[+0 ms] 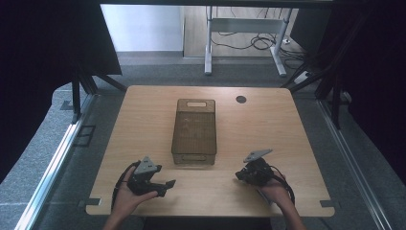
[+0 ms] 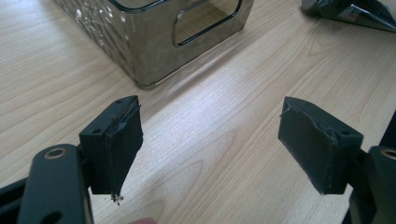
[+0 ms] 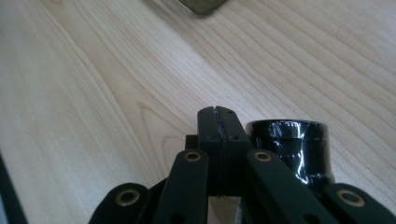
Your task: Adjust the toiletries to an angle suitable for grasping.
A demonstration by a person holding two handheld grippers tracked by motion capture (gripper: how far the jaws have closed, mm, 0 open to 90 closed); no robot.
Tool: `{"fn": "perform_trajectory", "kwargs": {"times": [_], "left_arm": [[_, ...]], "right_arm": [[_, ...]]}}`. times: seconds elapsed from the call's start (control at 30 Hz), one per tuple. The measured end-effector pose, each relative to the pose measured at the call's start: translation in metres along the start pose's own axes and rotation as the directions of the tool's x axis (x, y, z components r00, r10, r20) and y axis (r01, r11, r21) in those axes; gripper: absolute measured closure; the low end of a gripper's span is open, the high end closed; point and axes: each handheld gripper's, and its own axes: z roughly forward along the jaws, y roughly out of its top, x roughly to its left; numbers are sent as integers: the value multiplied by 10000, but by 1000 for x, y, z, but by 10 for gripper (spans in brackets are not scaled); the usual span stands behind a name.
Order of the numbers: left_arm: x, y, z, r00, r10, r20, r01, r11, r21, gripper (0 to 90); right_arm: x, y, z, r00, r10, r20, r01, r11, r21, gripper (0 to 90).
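A lab or recording studio is showing here: black curtains point(image 1: 43, 43) are enclosing a lone wooden worktop point(image 1: 143, 120), aluminium rails point(image 1: 57, 158) are running along grey carpet point(image 1: 33, 167), and cables point(image 1: 253, 42) are lying under a far desk frame point(image 1: 244, 33).

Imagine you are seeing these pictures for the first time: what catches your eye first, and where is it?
A smoky see-through bin stands alone mid-table, long side running away from the person. Before it, near the front edge, a hand holds each gripper: the left gripper with jaws wide open, the right gripper with jaws pressed shut.
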Motion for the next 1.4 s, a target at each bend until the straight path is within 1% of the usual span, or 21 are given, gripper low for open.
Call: {"fn": "perform_trajectory", "kwargs": {"times": [0.07,0.2,0.33,0.5,0.7,0.73,0.77,0.8,0.83,0.87,0.9,0.93,0.97,1.03,1.07,1.1,1.17,1.2,1.27,1.33,1.4], "left_arm": [[1,-1,-2,10000,-41,-27,41,10000,-23,220],[1,-2,-6,9998,-104,-173,103,9999,-79,221],[0,-1,-7,9998,-62,-173,60,9999,-119,220],[-2,-3,-7,9997,-87,-243,87,10000,-18,220],[-5,1,-8,9998,2,-180,-3,10000,-45,220],[-5,1,-7,9998,43,-191,-43,10000,7,219],[-5,1,-6,9998,58,-203,-57,10000,38,219],[-5,1,-5,9998,62,-214,-60,10000,61,219],[-5,2,-5,9997,61,-220,-60,10000,61,219],[-4,2,-5,9997,80,-213,-78,9999,70,219],[-4,2,-5,9998,72,-207,-71,10000,57,219],[-5,3,-5,9997,120,-201,-119,9999,61,219],[-6,3,-4,9998,119,-180,-118,9999,63,219],[-7,3,-4,9997,201,-120,-200,9998,94,219],[-7,3,-4,9998,195,-103,-194,9998,90,219],[-6,3,-3,9998,178,-103,-177,9998,103,219],[-6,3,-3,9998,150,-123,-149,9998,117,220],[-5,3,-3,9998,155,-109,-154,9998,118,219],[-5,4,-2,9998,141,-102,-140,9999,92,220],[-5,4,-2,9998,167,-90,-166,9998,107,220],[-6,4,-2,9998,186,-75,-185,9998,114,220]], "right_arm": [[-1,0,1,10000,-21,35,21,10000,34,896],[-5,2,2,9998,134,129,-136,9999,106,896],[-7,2,1,9997,194,170,-195,9998,64,895],[-10,3,-3,9995,200,239,-198,9998,-73,896],[-11,1,-5,9991,309,272,-304,9994,-186,889],[-12,0,-7,9989,409,247,-400,9985,-379,845],[-12,0,-7,9989,409,247,-400,9985,-379,845],[-9,0,-18,9992,381,76,-374,9964,-757,832],[-9,0,-18,9992,381,76,-374,9964,-757,832],[-5,3,-32,9991,343,242,-314,9934,-1106,823],[-5,3,-32,9991,343,242,-314,9934,-1106,823],[-5,3,-38,9987,332,387,-283,9921,-1220,794],[-4,4,-46,9973,391,621,-302,9899,-1383,733],[-5,2,-55,9941,443,992,-282,9870,-1581,594],[-6,1,-60,9928,579,1044,-412,9871,-1549,526],[-7,0,-62,9936,617,944,-482,9891,-1391,488],[-9,-2,-64,9908,554,1231,-390,9904,-1323,452],[-10,-3,-65,9884,641,1377,-454,9898,-1350,436],[-13,-4,-65,9867,856,1382,-672,9889,-1327,413],[-15,-6,-64,9857,935,1403,-759,9891,-1264,399],[-17,-7,-63,9826,953,1593,-776,9904,-1140,388]]}}
